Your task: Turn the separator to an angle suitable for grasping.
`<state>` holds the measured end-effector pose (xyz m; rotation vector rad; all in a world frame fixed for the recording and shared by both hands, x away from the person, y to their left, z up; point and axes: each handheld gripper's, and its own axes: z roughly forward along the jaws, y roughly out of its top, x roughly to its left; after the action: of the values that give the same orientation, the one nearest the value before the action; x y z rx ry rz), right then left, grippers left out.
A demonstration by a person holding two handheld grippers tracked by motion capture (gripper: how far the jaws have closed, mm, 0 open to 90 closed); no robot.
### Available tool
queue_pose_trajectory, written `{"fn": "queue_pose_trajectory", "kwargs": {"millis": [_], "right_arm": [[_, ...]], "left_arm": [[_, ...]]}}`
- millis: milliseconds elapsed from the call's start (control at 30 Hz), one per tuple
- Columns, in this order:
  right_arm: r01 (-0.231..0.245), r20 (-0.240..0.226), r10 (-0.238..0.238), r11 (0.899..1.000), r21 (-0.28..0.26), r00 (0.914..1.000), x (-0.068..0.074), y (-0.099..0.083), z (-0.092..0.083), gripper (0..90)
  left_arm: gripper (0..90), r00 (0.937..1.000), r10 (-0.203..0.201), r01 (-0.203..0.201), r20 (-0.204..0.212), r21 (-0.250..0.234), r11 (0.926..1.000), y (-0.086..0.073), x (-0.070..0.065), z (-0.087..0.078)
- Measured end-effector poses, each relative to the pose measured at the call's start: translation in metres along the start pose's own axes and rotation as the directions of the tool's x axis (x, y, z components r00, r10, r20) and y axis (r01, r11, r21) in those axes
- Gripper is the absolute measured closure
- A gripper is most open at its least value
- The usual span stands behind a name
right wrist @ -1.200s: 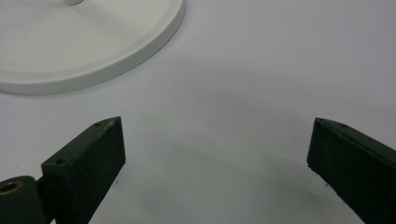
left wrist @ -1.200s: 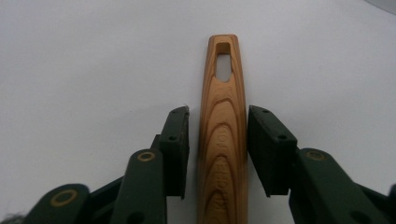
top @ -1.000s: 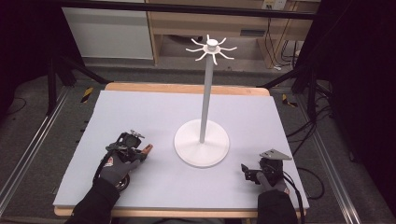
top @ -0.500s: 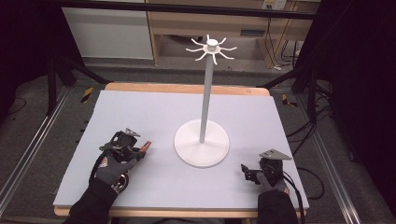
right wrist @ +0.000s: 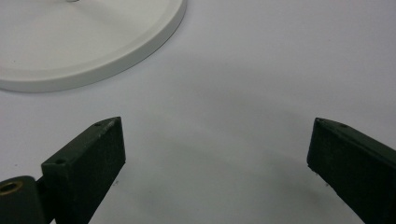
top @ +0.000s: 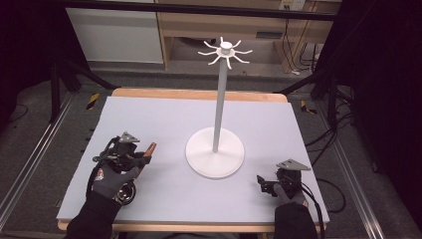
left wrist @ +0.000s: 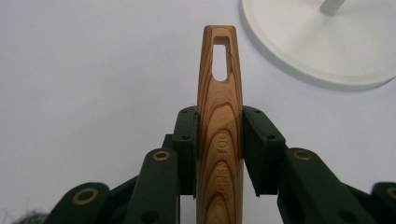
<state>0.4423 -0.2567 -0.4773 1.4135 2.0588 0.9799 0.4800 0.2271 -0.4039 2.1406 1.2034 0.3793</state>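
A person seated at a pale lavender-grey table (top: 164,114) works with a black two-jaw claw in each gloved hand. The left claw (top: 142,158), seen in the high view at the near left of the table, is clamped on a slim wooden utensil handle with striped brown grain and a slotted hanging hole near its tip (left wrist: 219,121). In the left gripper view the two black jaws press flat against either side of the handle, which rises straight up between them and juts well past their tips, the slotted end pointing toward the round white base of a tall white hanging stand (left wrist: 322,42). Lettering is pressed into the wood lower down, too partial to read in full. In the high view the handle's reddish-brown tip (top: 151,148) sticks out from the claw toward the stand (top: 215,149), near its base but apart from it. The stand's thin white pole rises from the middle of the table to a crown of curved hooks (top: 225,51).

The right claw (top: 262,182) sits low at the near right of the table, its jaws spread wide with nothing between them; the right gripper view shows bare table surface in the gap and the rim of the stand's base (right wrist: 93,56) at upper left.
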Motion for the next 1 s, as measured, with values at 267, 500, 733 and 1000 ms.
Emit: {"fn": "queue_pose_trajectory", "kwargs": {"millis": [267,500,733,1000], "right_arm": [[0.001,0.002,-0.001,1.0,-0.003,1.0,0.0,0.0,0.0,4.7],[-0.003,0.002,0.003,1.0,-0.005,1.0,0.0,0.0,-0.001,4.7],[-0.004,0.003,0.004,1.0,-0.006,1.0,0.0,0.0,-0.001,4.7],[-0.007,0.005,0.008,1.0,-0.019,1.0,-0.001,0.001,-0.001,4.7]], "left_arm": [[67.6,0.9999,-0.007,0.008,0.013,-0.105,0.9944,0.006,-0.003,-0.029],[67.6,0.9999,-0.01,0.012,0.01,-0.197,0.9804,0.008,-0.008,-0.044],[67.6,0.9999,-0.009,0.012,0.013,-0.257,0.9663,0.009,-0.013,-0.053],[67.6,0.9995,0.0,0.012,0.032,-0.35,0.9366,0.009,-0.019,-0.066]]}}
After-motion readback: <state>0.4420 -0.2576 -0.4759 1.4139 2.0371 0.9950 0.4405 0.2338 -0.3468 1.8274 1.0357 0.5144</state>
